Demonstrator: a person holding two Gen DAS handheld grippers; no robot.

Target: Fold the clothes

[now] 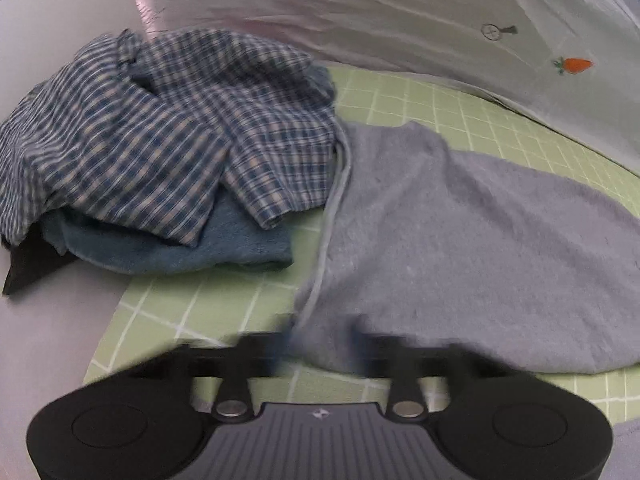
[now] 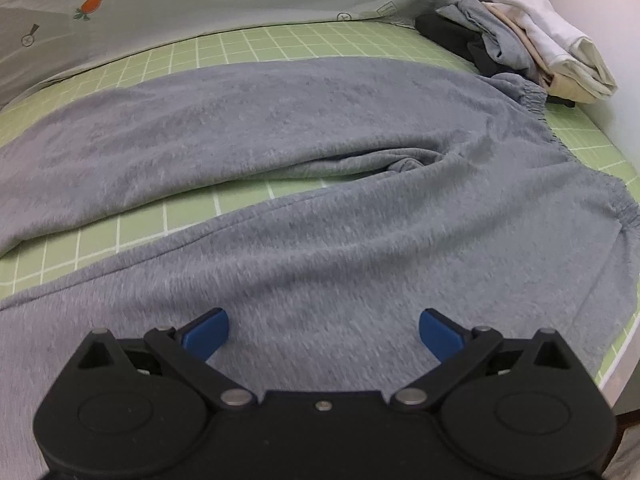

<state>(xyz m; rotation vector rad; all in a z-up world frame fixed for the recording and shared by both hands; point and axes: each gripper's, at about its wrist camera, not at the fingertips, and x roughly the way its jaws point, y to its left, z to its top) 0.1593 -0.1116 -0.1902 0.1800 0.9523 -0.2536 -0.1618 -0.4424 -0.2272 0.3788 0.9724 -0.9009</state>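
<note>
Down at the bottom of the left wrist view, the left gripper (image 1: 320, 350) is a smear of motion blur, its fingers seemingly drawn together at the near hem of the grey trousers (image 1: 460, 248), though the blur hides whether any cloth is caught between them. That trouser leg runs away to the right across the green mat (image 1: 180, 312) with its white grid. Over in the right wrist view, the right gripper (image 2: 323, 334) sits low in the frame with its blue pads (image 2: 206, 334) spread wide apart, hovering over the trousers (image 2: 320, 240) and pinching nothing. The trousers lie flat across the middle of that frame, two legs reaching to the left with a wedge of mat (image 2: 120, 224) showing between them, and the gathered waistband (image 2: 536, 104) up at the right. Back in the left view, mid-frame left, a crumpled checked shirt (image 1: 160, 136) sits heaped on a blue towel (image 1: 180, 248), with a dark cloth (image 1: 28, 264) poking out beneath at the far left edge; the heap touches the trouser leg's left edge. Upper right of the right view, a small stack of folded clothes (image 2: 552, 44), white and beige on grey and black, rests just beyond the waistband. Farthest off, along the top of both views, lies a pale sheet (image 1: 400, 20) with buttons and a little orange carrot (image 1: 574, 65), its edge resting on the mat.
</note>
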